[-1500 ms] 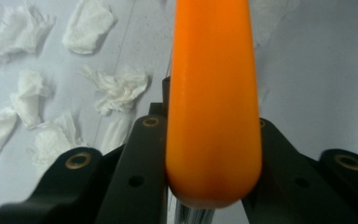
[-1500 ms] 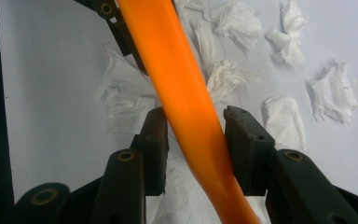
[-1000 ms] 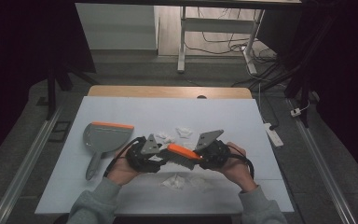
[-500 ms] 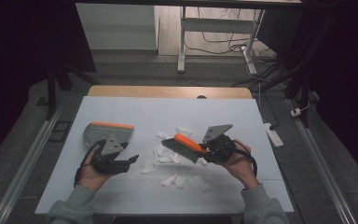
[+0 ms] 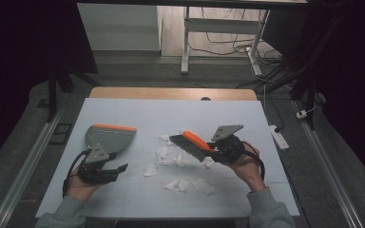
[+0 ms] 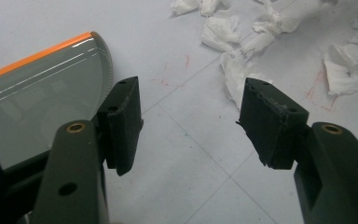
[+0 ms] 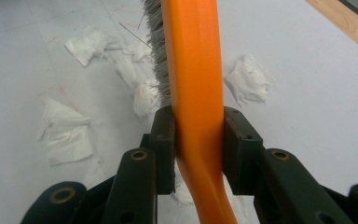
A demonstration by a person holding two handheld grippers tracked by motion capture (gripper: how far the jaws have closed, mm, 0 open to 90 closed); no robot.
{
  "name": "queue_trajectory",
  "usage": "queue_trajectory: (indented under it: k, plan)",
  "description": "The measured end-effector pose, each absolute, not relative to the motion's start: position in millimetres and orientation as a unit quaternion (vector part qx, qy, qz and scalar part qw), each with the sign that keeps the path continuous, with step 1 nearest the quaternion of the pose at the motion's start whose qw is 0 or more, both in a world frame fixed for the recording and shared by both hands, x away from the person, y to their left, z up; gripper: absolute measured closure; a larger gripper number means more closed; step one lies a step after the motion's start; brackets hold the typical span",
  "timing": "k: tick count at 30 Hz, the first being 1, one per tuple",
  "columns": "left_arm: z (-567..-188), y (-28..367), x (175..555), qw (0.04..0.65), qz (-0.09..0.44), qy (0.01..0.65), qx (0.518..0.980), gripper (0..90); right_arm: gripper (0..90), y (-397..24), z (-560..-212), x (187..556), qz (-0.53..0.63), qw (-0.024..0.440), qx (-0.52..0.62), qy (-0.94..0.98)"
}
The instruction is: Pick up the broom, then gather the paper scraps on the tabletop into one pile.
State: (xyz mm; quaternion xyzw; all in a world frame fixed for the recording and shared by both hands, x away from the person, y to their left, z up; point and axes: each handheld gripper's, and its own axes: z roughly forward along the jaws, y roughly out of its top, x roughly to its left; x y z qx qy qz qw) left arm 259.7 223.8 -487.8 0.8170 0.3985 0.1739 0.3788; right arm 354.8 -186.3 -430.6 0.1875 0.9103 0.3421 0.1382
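A grey dustpan (image 5: 108, 137) with an orange lip lies on the left of the white table (image 5: 247, 118). My left gripper (image 5: 120, 168) sits just in front of it, low over the table. In the left gripper view the left gripper (image 6: 191, 121) is open over bare tabletop, with the dustpan (image 6: 32, 102) beyond its left jaw. My right gripper (image 5: 214, 151) is shut on the orange handle of a hand brush (image 5: 190, 142), whose grey bristles point left over crumpled paper scraps (image 5: 178, 183). The right gripper view has the right gripper (image 7: 198, 140) clamping the brush (image 7: 196, 70) from both sides.
Several white paper scraps (image 6: 235, 70) (image 7: 67, 130) are scattered across the table's middle between the two hands. A wooden strip (image 5: 171, 92) marks the far edge. A white power strip (image 5: 278, 135) lies on the floor to the right.
My left gripper left the brush in the middle and moved left to the dustpan's near side. The right gripper kept the brush and shifted slightly right.
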Motion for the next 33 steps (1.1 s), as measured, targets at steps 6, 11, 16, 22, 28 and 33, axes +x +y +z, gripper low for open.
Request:
queue_trajectory:
  k: [6, 11, 16, 22, 28, 33]
  plan:
    - [-491, 226, 260, 0.377, 0.175, 0.402, 0.816, 39.5, 68.7, -191, -430, 358, 0.349, 0.148, 0.204, 0.903]
    - [-493, 224, 261, 0.371, 0.177, 0.405, 0.817, 39.4, 68.8, -194, -429, 361, 0.353, 0.154, 0.211, 0.898]
    - [-493, 221, 263, 0.368, 0.178, 0.402, 0.819, 38.0, 68.7, -196, -429, 362, 0.357, 0.155, 0.219, 0.895]
    - [-494, 217, 266, 0.362, 0.179, 0.396, 0.825, 36.5, 68.8, -196, -422, 377, 0.354, 0.165, 0.228, 0.892]
    - [-493, 214, 262, 0.359, 0.182, 0.387, 0.829, 35.0, 68.8, -193, -412, 408, 0.316, 0.179, 0.252, 0.897]
    - [-495, 215, 262, 0.359, 0.182, 0.390, 0.828, 34.6, 68.9, -189, -410, 438, 0.276, 0.182, 0.265, 0.906]
